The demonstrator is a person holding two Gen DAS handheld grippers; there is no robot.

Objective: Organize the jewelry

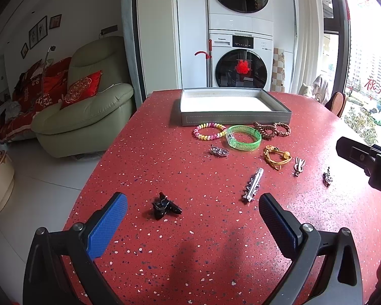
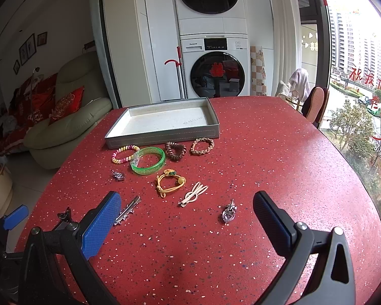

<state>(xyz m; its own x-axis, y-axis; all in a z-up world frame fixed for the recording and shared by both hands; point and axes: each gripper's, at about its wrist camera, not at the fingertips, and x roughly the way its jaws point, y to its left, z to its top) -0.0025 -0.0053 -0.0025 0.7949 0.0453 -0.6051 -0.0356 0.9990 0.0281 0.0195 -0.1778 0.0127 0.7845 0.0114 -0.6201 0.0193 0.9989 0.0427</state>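
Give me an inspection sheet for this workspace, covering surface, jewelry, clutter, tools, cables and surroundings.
Surface: red speckled table, dry.
Job's things: grey tray empty; green bangle, bead bracelet, brown coil tie, braided bracelet, yellow cord bracelet, silver clip, black claw clip and small charms loose on the table.
Clutter: nothing seen.
Grippers: left tool open; right tool open; both empty.
Cables: nothing seen.
Surroundings: sofa, stacked washers, window.

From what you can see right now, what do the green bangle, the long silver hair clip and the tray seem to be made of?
The green bangle looks like translucent plastic or resin: light passes through it and specks glitter inside. The long silver hair clip appears to be polished metal, since it is shiny and reflects brightly. The tray seems to be stiff grey board with a stitched-looking edge and a pale matte lining; the exact covering is unclear.
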